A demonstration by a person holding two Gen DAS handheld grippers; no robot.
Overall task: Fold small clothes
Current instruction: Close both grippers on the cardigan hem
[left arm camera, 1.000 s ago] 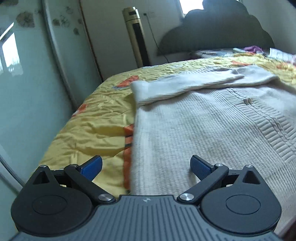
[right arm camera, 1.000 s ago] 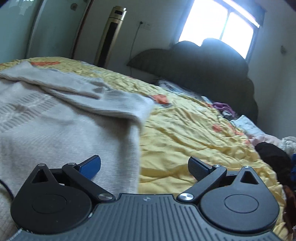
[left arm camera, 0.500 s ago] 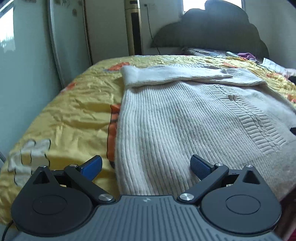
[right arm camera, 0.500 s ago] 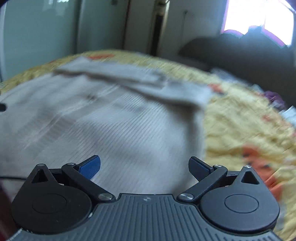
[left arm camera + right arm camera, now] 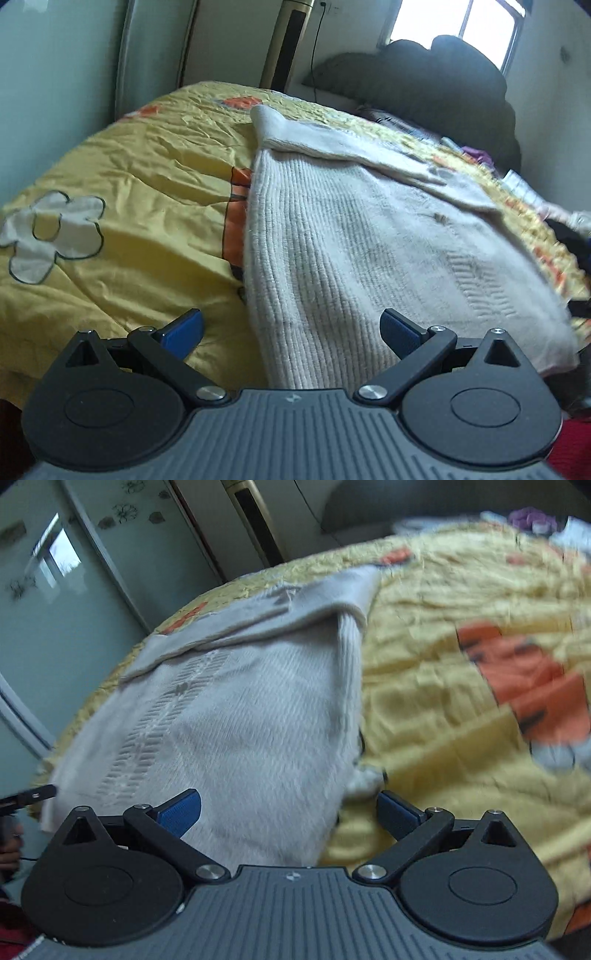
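Two hand-held grippers now flank the near hem of a cream ribbed knit sweater (image 5: 354,236) spread flat on a bed under a yellow quilted cover with orange and white flower patches (image 5: 122,192). Half a second ago each camera looked across the middle of the garment; both have since swung outward, so the left hand-held gripper (image 5: 291,330) straddles the sweater's left edge and the right hand-held gripper (image 5: 288,806) straddles its right edge beside a small bunched corner. Both sets of blue-padded fingers stand wide apart and hold nothing. The sleeves lie folded across the far end of the sweater, near a dark upholstered headboard (image 5: 424,77). The shift suggests the sleeve fold is done and the pair is lining up to pinch the two bottom corners for a lengthwise fold toward the collar. The right view is blurred by motion, so exact contact with the fabric cannot be judged.
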